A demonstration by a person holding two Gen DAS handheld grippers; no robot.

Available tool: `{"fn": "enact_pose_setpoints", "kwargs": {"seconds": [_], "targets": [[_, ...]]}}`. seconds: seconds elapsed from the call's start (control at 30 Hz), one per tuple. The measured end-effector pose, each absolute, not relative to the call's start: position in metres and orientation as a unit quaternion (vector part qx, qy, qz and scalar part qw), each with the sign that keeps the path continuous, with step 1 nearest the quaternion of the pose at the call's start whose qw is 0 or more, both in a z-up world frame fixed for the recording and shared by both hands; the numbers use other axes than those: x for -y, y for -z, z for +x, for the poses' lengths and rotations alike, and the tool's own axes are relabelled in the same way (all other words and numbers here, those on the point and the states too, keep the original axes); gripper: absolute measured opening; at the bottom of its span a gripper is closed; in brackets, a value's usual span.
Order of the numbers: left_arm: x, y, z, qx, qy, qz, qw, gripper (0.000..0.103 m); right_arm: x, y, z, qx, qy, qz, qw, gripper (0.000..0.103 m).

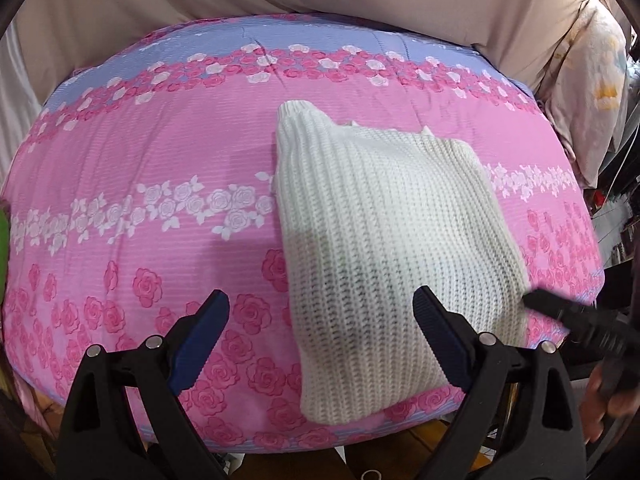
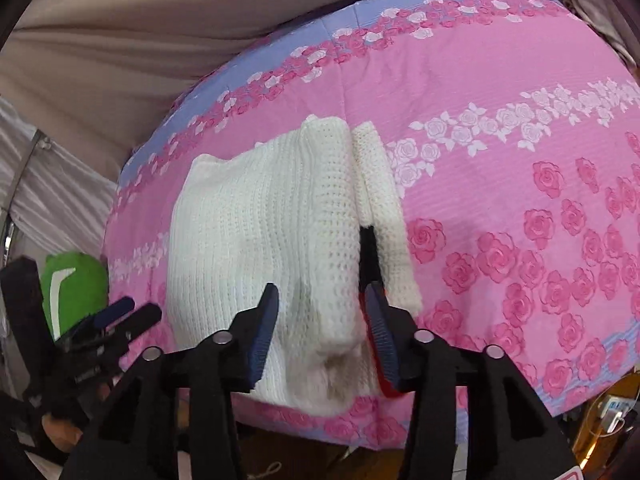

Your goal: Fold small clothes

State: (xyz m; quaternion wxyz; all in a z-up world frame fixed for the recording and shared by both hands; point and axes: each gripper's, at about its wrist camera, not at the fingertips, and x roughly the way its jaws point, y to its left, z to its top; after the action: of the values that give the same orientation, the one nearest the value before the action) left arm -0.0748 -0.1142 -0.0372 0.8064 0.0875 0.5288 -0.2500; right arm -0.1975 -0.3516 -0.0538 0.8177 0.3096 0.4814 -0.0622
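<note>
Item: cream chunky-knit sweater (image 1: 384,216), partly folded into a rough rectangle, lying on the pink rose-printed quilt (image 1: 160,152) close to its near edge.

Left gripper (image 1: 320,312): jaws wide apart, empty, hovering beside the sweater's near left border.

Right gripper (image 2: 322,320): jaws parted, straddling the sweater's near hem without pinching it; a narrow knitted strip, probably a sleeve, lies just beside the body.

Handling advice: catch both near corners evenly, taking every layer, then carry the hem toward the far collar end so the edges align.
</note>
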Motion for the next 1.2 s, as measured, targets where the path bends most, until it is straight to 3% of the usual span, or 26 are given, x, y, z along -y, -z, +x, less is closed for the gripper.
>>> {"fn": "enact_pose_setpoints", "kwargs": {"seconds": [0.23, 0.37, 0.4, 0.43, 0.57, 0.67, 0.8, 0.87, 0.93, 1.07, 1.13, 1.2], "targets": [[0.125, 0.052, -0.068, -0.549, 0.248, 0.087, 0.793, 0.091, 0.326, 0.115, -0.209, -0.549, 0.027, 0.355, 0.756, 0.052], [0.129, 0.056, -0.066, -0.553, 0.242, 0.099, 0.791, 0.091, 0.328, 0.115, -0.194, -0.533, 0.019, 0.378, 0.757, 0.051], [0.128, 0.057, -0.065, -0.556, 0.240, 0.096, 0.790, 0.091, 0.330, 0.110, -0.190, -0.523, 0.022, 0.383, 0.761, 0.038], [0.126, 0.056, -0.064, -0.558, 0.239, 0.088, 0.790, 0.091, 0.332, 0.102, -0.187, -0.510, 0.024, 0.385, 0.769, 0.015], [0.122, 0.056, -0.062, -0.561, 0.239, 0.072, 0.790, 0.091, 0.330, 0.046, -0.197, -0.446, 0.033, 0.360, 0.819, 0.014], [0.130, 0.074, -0.062, -0.573, 0.236, 0.095, 0.779, 0.092, 0.329, 0.039, -0.213, -0.449, 0.058, 0.332, 0.827, 0.014], [0.132, 0.073, -0.067, -0.565, 0.236, 0.110, 0.783, 0.092, 0.337, 0.124, -0.211, -0.550, 0.083, 0.335, 0.760, 0.016], [0.126, 0.057, -0.070, -0.535, 0.229, 0.119, 0.804, 0.091, 0.346, 0.113, -0.219, -0.526, 0.085, 0.377, 0.758, 0.023], [0.118, 0.043, -0.068, -0.513, 0.223, 0.111, 0.821, 0.091, 0.352, 0.080, -0.228, -0.498, 0.109, 0.367, 0.778, 0.037], [0.110, 0.031, -0.054, -0.501, 0.209, 0.090, 0.835, 0.091, 0.357, 0.025, -0.222, -0.470, 0.128, 0.287, 0.825, 0.038], [0.113, 0.037, -0.043, -0.503, 0.196, 0.097, 0.836, 0.091, 0.362, 0.023, -0.202, -0.468, 0.100, 0.288, 0.829, 0.039], [0.119, 0.045, -0.037, -0.505, 0.188, 0.104, 0.836, 0.091, 0.367, 0.035, -0.178, -0.473, 0.102, 0.277, 0.830, 0.047]]}}
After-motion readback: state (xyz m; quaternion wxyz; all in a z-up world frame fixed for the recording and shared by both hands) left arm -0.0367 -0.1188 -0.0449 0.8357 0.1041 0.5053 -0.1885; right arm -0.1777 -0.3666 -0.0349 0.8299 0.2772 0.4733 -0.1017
